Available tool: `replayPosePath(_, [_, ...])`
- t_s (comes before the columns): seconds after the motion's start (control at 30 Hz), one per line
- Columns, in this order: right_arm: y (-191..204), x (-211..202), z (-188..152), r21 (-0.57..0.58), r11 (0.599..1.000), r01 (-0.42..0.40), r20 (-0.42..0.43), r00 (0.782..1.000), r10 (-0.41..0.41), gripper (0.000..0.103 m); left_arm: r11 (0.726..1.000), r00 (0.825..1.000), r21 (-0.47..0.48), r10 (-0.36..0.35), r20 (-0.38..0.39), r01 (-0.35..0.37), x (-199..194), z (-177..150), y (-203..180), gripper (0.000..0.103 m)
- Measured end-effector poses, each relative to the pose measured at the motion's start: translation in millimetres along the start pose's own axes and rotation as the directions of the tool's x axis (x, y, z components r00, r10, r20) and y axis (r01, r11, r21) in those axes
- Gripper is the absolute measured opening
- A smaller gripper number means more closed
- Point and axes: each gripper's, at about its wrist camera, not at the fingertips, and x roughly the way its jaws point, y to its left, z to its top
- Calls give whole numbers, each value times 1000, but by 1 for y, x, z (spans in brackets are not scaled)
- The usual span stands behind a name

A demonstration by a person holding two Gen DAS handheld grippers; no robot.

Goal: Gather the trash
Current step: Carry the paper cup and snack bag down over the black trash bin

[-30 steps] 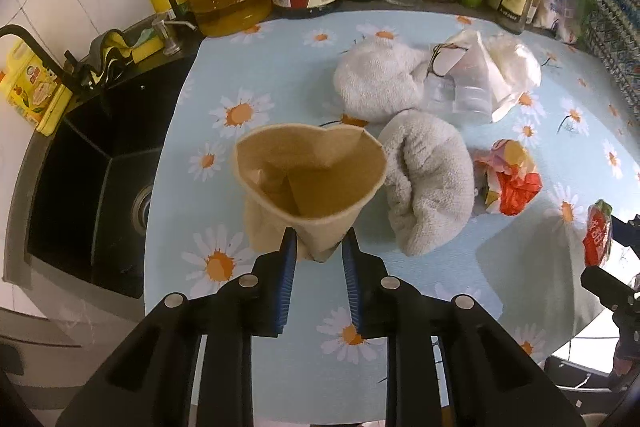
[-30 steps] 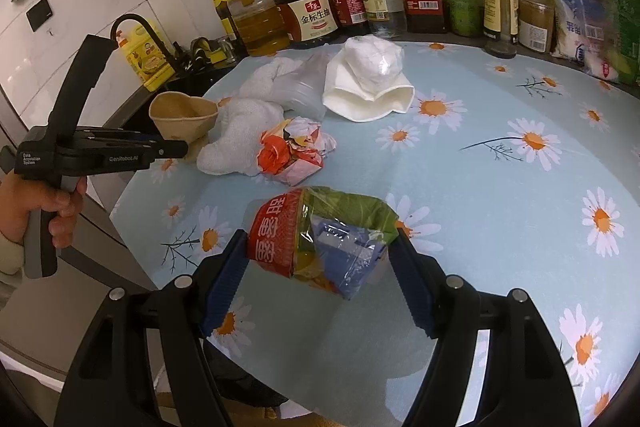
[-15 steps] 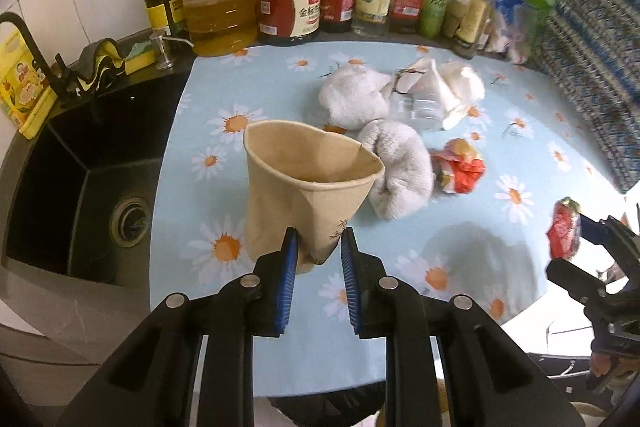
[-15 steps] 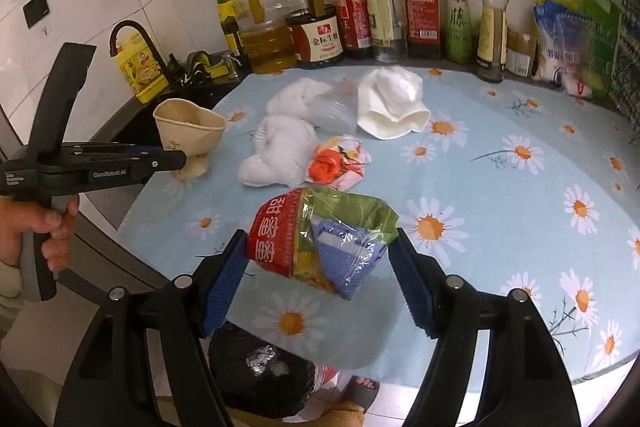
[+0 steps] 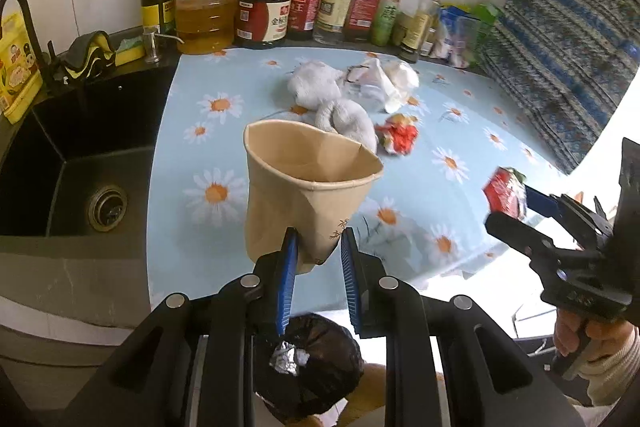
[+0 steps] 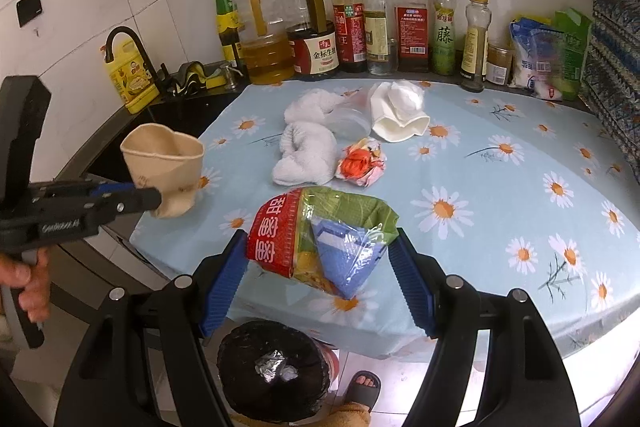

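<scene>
My left gripper [image 5: 318, 259] is shut on the base of a crumpled tan paper cup [image 5: 304, 195], held in the air over the table's front edge; it also shows in the right wrist view [image 6: 164, 167]. My right gripper [image 6: 320, 259] is shut on a red, green and blue snack wrapper [image 6: 320, 235], also lifted; the wrapper shows at the right of the left wrist view [image 5: 504, 195]. A black-lined trash bin [image 6: 274, 375] with foil inside stands on the floor below both grippers [image 5: 304, 367].
On the daisy tablecloth [image 6: 500, 195] lie a white towel [image 6: 308, 147], a red-orange crumpled wrapper [image 6: 360, 163], a clear plastic cup [image 6: 350, 121] and a white paper container [image 6: 400, 111]. Bottles [image 6: 352, 27] line the back wall. A black sink [image 5: 80, 155] is at left.
Both grippers have lifted and pulled back from the table with the cup and the wrapper, so the trash bin on the floor has come into view below them.
</scene>
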Motion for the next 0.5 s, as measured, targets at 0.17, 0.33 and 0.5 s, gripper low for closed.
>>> replayPosePath(0.17, [22,-7,-9,-6,1000,14,-16,1000,-14,71,999,999,3,-34,9,34,-19,-21,2,21])
replayPosePath(0.33, [41,-13,-21,-6,1000,23,-30,999,-23,71,998,998,-27,-56,8,57,-33,-42,12,21])
replayPosePath(0.5, [59,-20,-36,-2,999,38,-42,998,-38,71,995,997,-55,-80,-6,80,-41,-66,23,21])
